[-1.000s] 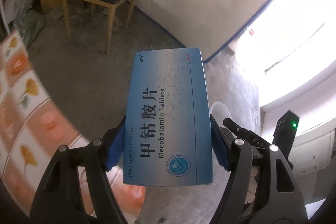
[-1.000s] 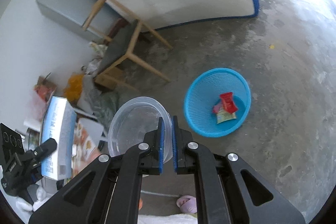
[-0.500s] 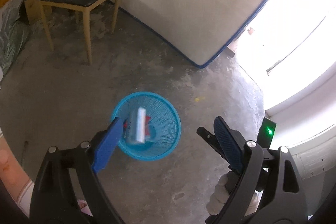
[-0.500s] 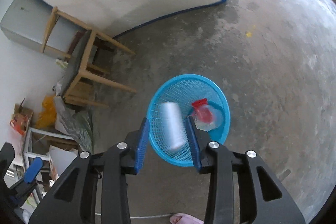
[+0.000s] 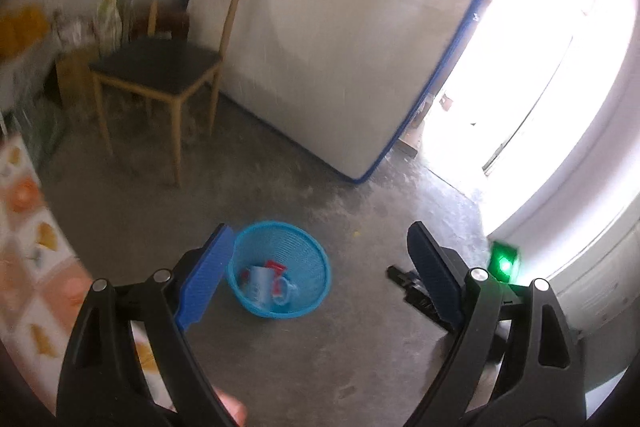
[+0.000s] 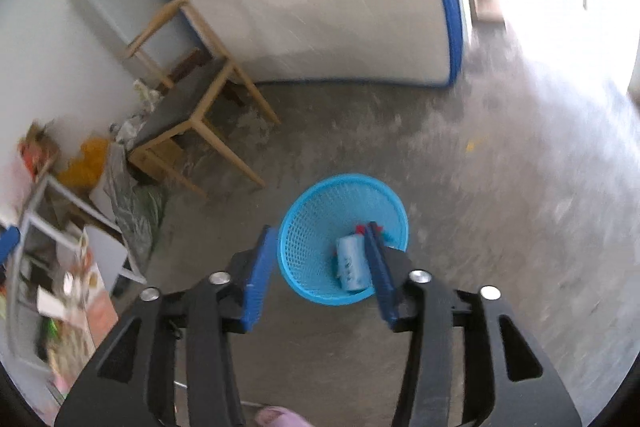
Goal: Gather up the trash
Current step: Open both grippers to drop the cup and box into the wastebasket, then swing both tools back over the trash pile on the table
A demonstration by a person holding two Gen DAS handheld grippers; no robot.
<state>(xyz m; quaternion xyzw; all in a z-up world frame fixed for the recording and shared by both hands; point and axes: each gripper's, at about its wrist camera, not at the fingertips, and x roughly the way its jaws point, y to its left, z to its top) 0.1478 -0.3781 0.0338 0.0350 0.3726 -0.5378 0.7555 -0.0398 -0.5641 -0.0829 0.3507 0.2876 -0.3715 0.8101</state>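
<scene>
A blue mesh basket (image 5: 308,247) stands on the concrete floor below both grippers. Inside it lie the blue-and-white medicine box (image 5: 256,285), a clear plastic container (image 5: 286,295) and a red wrapper (image 5: 276,264). My left gripper (image 5: 320,231) is wide open above the basket with nothing between its fingers. In the right wrist view the basket (image 6: 340,195) holds the box (image 6: 350,263), partly hidden by one finger. My right gripper (image 6: 319,229) hangs over it with its jaws opening and nothing between them. The right gripper's body with its green light (image 5: 504,263) shows in the left wrist view.
A wooden chair (image 5: 156,67) stands at the back left by a mattress (image 5: 320,47) leaning on the wall. A bright doorway (image 5: 540,67) is to the right. A patterned tablecloth (image 5: 32,259) edges the left, with a cluttered shelf (image 6: 52,227) beyond. A slipper (image 6: 276,417) is below.
The left gripper let go of the medicine box and the right let go of the clear container. Both now lie in the basket. Both pairs of jaws have spread, and the views have swung.
</scene>
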